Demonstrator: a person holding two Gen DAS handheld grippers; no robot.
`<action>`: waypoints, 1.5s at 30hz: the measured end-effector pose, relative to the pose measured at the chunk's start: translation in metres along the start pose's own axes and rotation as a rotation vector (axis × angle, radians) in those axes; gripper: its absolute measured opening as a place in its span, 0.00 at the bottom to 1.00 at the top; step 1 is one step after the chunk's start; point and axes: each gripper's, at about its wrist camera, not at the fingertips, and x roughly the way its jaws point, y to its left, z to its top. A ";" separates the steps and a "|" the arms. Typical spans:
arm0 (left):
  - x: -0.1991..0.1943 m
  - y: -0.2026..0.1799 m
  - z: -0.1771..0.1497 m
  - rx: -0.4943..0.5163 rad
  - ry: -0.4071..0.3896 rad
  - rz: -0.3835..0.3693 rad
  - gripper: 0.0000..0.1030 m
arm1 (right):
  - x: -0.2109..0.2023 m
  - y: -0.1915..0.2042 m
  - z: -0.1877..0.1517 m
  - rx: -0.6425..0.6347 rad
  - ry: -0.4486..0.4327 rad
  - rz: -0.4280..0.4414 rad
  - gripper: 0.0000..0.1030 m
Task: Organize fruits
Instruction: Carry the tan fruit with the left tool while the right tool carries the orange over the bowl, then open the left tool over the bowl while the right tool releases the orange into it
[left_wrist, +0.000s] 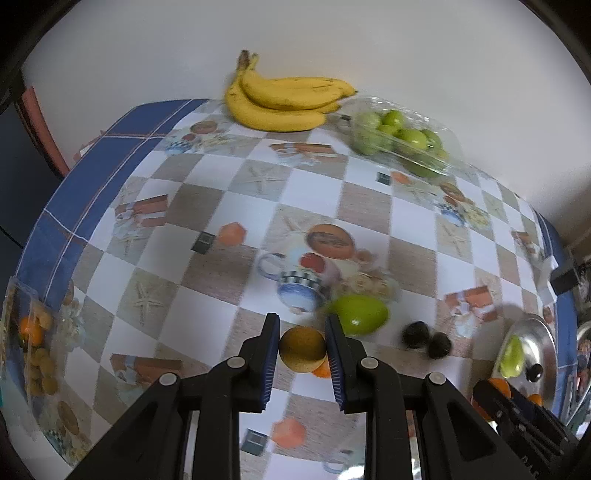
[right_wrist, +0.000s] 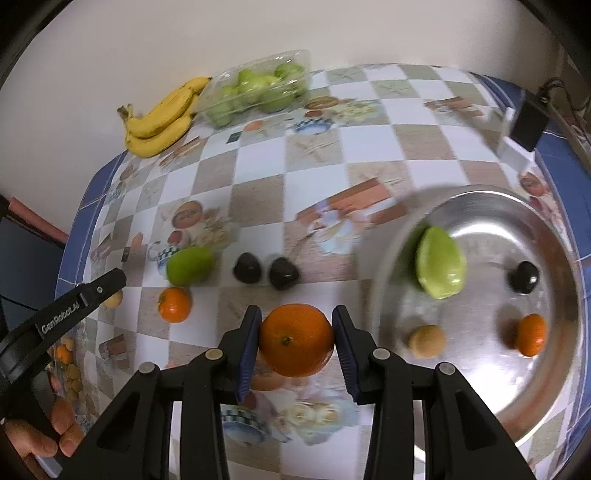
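Observation:
My left gripper (left_wrist: 302, 349) is shut on a small yellow-brown round fruit (left_wrist: 302, 350), lifted above the table. Just beyond it lie a green mango (left_wrist: 360, 314) and two dark fruits (left_wrist: 426, 339). My right gripper (right_wrist: 296, 341) is shut on a large orange (right_wrist: 296, 339), held above the tablecloth to the left of a round metal tray (right_wrist: 491, 384). The tray holds a green mango (right_wrist: 439, 267), a dark fruit (right_wrist: 523, 277), a small orange (right_wrist: 531, 334) and a yellow-brown fruit (right_wrist: 426, 341). A small orange (right_wrist: 174, 304) lies loose on the table.
Bananas (left_wrist: 284, 99) and a clear box of green fruits (left_wrist: 402, 142) sit at the table's far edge by the wall. A bag of fruit (left_wrist: 35, 354) lies at the left edge. A black box (right_wrist: 526, 125) stands at the far right. The checked tablecloth (left_wrist: 229, 206) covers the table.

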 end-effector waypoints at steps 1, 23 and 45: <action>-0.002 -0.005 -0.001 0.007 -0.001 -0.001 0.26 | -0.003 -0.005 0.000 0.005 -0.004 -0.002 0.40; -0.024 -0.154 -0.048 0.253 -0.006 -0.092 0.26 | -0.048 -0.138 0.001 0.186 -0.064 -0.102 0.40; 0.002 -0.232 -0.102 0.452 0.131 -0.164 0.26 | -0.055 -0.168 -0.003 0.209 -0.092 -0.105 0.40</action>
